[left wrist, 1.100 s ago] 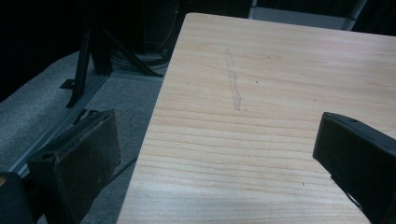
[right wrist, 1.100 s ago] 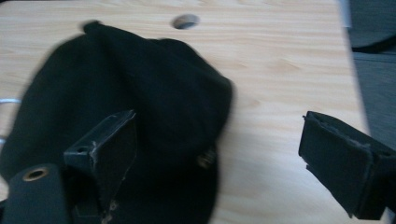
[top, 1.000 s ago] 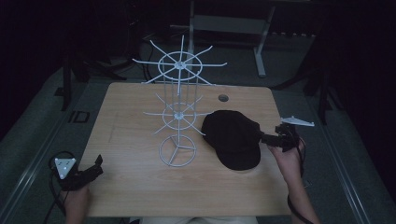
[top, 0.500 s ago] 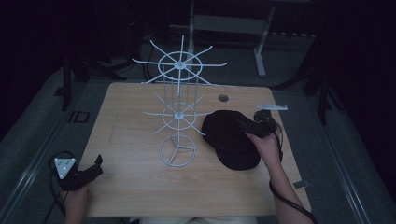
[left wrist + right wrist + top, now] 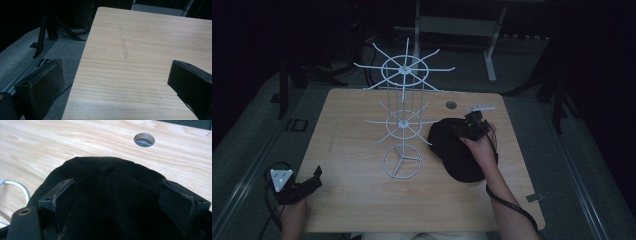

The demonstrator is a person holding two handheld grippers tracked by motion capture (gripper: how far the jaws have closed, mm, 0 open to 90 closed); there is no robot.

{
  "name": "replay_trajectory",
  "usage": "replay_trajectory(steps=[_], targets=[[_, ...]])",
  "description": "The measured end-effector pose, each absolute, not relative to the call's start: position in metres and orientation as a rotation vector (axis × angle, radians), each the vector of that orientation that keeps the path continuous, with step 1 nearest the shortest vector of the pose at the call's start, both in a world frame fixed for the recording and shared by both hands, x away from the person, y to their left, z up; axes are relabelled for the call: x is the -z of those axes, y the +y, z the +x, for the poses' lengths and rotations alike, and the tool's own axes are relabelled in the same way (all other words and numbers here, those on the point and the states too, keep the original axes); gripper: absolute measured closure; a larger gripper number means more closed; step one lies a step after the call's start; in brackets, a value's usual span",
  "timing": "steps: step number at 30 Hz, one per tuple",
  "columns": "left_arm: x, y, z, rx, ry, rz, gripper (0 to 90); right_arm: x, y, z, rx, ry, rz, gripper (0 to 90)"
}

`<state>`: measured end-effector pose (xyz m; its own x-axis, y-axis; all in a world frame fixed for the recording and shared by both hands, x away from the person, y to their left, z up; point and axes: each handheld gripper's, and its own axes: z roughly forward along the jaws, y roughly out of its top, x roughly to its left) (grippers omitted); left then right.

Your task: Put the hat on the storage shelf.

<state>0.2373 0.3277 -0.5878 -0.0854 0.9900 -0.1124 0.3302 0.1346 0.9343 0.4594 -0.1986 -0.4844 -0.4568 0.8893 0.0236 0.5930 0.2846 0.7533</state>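
High view: nearest, the left gripper [image 5: 314, 179] rests idle at the table's [image 5: 362, 200] front-left corner, jaws spread with nothing between them. Farther on, the right gripper [image 5: 457, 131] hovers open-jawed over the black cap [image 5: 452, 150], seemingly poised to grasp it, beside the white wire rack [image 5: 402, 120].

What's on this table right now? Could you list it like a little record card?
table: light wood top, round cable hole
rack: white wire display stand, upright, mid-table, nothing hanging on it
cap: black cap, lying right of the stand's base
right gripper: above the cap, jaws apart
left gripper: open, at the near left edge
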Motion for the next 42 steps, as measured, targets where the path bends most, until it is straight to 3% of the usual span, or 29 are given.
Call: replay_trajectory(steps=[4,7,14,17,42], targets=[[0.588,0.328,0.237,-0.979,1.564,1.322,1.5,0.489,-0.191,0.465,-0.954,2.177,1.332,16.5],[0.588,0.328,0.237,-0.980,1.565,1.321,1.5,0.493,-0.188,0.469,-0.897,2.191,1.330,27.5],[0.588,0.328,0.238,-0.978,1.569,1.317,1.5,0.503,-0.187,0.471,-0.777,2.284,1.266,72.0],[0.588,0.328,0.238,-0.977,1.571,1.317,1.4,0.503,-0.188,0.470,-0.790,2.293,1.261,80.4],[0.588,0.327,0.238,-0.985,1.570,1.320,1.4,0.456,-0.214,0.431,-1.048,2.129,1.144,83.9]])
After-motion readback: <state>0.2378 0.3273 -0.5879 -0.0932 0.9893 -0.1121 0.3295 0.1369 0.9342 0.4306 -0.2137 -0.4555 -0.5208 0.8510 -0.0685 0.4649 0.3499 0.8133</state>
